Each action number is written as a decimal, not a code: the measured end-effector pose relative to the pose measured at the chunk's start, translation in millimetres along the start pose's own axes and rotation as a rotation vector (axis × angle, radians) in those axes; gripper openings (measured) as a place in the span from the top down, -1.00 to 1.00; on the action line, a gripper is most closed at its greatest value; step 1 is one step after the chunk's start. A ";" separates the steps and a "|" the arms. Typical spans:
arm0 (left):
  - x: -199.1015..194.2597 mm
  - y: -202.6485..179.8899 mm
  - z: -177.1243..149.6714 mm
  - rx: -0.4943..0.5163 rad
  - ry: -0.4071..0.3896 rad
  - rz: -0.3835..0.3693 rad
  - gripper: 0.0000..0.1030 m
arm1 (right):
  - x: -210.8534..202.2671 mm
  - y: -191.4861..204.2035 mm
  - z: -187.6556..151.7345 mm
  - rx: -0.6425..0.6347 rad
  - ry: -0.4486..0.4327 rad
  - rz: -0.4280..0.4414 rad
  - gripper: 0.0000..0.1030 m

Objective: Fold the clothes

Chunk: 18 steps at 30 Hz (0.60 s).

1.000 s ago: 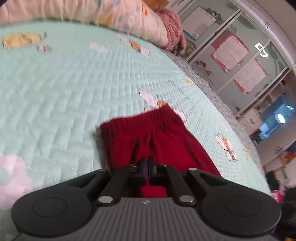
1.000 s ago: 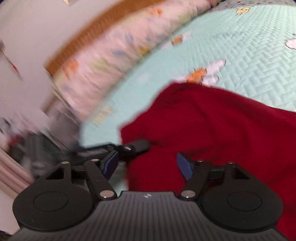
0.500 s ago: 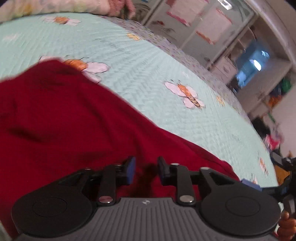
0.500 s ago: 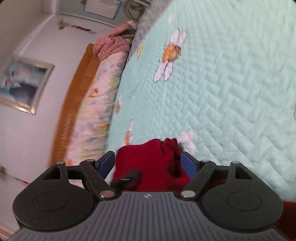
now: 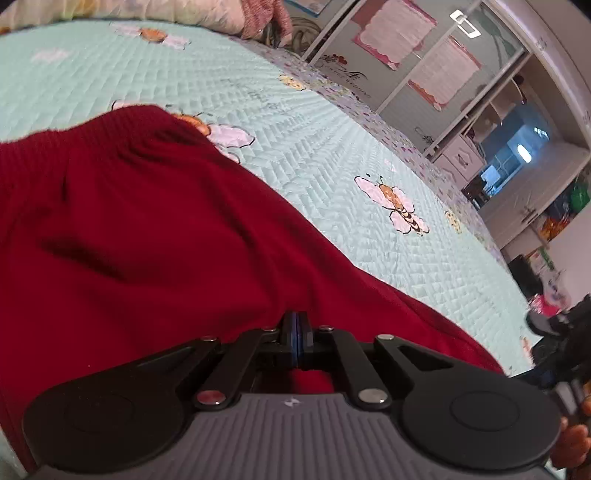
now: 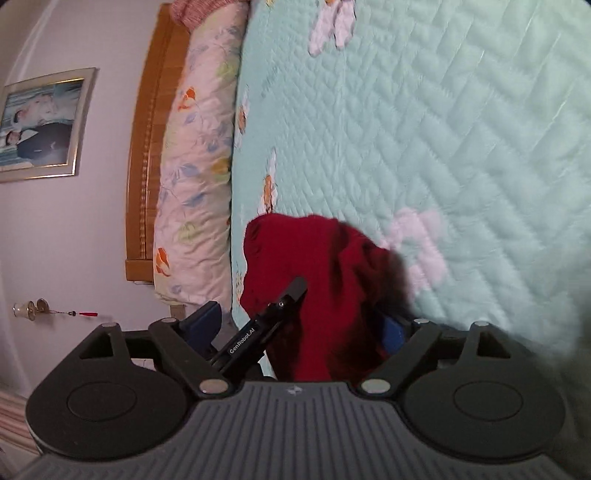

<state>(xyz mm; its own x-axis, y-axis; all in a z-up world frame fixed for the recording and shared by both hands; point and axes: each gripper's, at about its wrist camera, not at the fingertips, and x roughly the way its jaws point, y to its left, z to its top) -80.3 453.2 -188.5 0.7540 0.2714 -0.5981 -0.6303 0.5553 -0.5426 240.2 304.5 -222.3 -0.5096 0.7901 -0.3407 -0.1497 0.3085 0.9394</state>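
Note:
A dark red knit garment [image 5: 147,236] lies spread on the mint quilted bedspread [image 5: 332,155], filling the left and middle of the left wrist view. My left gripper [image 5: 295,326] is shut with its blue pads pressed together at the garment's near edge, pinching the red cloth. In the right wrist view the red garment [image 6: 325,280] hangs bunched between the open fingers of my right gripper [image 6: 303,328]. The other gripper's black finger [image 6: 273,325], marked GenRobot.AI, crosses in front of the cloth there.
A floral pillow [image 6: 195,155] and wooden headboard [image 6: 144,155] run along the bed's far side. A framed picture [image 6: 40,125] hangs on the wall. Wardrobe doors with pink posters [image 5: 417,48] stand beyond the bed. A pink knit item [image 5: 266,14] lies near the pillow.
My left gripper was shut, opened over the cloth, and has shut again on the garment's edge. The right gripper has swung round towards the headboard, staying open.

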 end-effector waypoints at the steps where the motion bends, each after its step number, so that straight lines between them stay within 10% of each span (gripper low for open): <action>1: 6.4 0.2 3.3 -0.008 0.003 -0.005 0.94 | 2.9 0.3 0.9 0.012 -0.015 -0.002 -0.72; 10: 21.3 5.0 6.1 -0.002 0.009 -0.020 0.94 | -22.7 4.1 -16.8 0.055 -0.305 0.093 -0.71; 18: 23.0 -2.2 5.1 0.028 -0.003 0.000 0.94 | -40.5 -4.2 -34.6 -0.008 -0.147 0.018 -0.71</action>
<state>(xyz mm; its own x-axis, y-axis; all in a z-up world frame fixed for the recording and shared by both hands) -60.7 462.2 -198.1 0.7544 0.2739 -0.5965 -0.6252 0.5769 -0.5257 232.1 252.9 -211.2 -0.3827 0.8646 -0.3256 -0.1486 0.2903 0.9453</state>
